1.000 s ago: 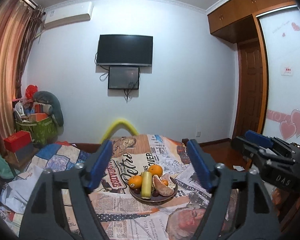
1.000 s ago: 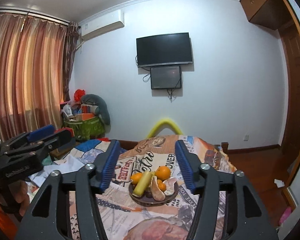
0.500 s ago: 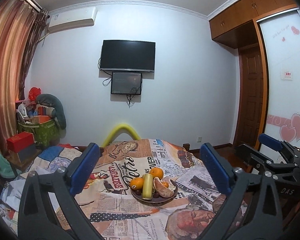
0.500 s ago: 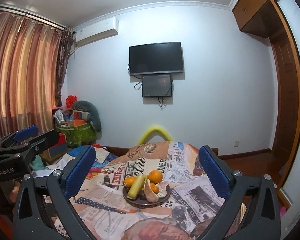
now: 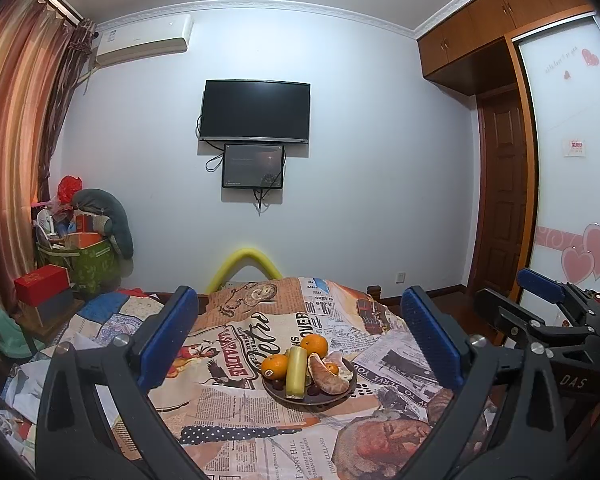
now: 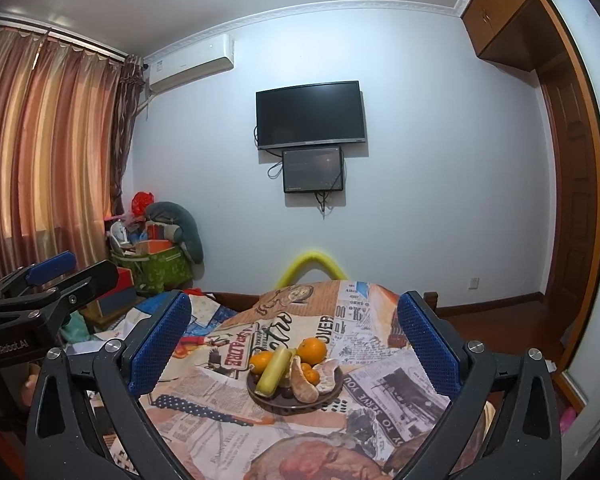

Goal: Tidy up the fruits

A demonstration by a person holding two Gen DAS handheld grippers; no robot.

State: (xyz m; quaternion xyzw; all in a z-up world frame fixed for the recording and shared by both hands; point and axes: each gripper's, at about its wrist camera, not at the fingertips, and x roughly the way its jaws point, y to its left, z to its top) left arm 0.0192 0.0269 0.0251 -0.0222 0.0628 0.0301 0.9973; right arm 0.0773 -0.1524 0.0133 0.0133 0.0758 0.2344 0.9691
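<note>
A dark plate (image 5: 320, 399) (image 6: 276, 403) of fruit sits mid-table on a newspaper-print cloth (image 5: 240, 412). It holds oranges (image 5: 315, 345) (image 6: 311, 351), a yellow-green banana (image 5: 295, 372) (image 6: 274, 371) and peeled citrus pieces (image 5: 327, 376) (image 6: 302, 385). My left gripper (image 5: 298, 340) is open wide and empty, held back from the plate. My right gripper (image 6: 294, 344) is open wide and empty, likewise short of the plate. Each gripper shows at the edge of the other's view, the right (image 5: 548, 320) and the left (image 6: 48, 292).
A yellow foam arch (image 5: 244, 266) stands behind the table's far edge. A patchwork cloth and papers (image 5: 100, 320) lie left. Boxes and a green bag (image 5: 84, 264) fill the left corner. A wooden door (image 5: 504, 200) is on the right.
Both grippers have opened from a narrower gap to wide open. Both views have tilted slightly, with the plate staying at the middle.
</note>
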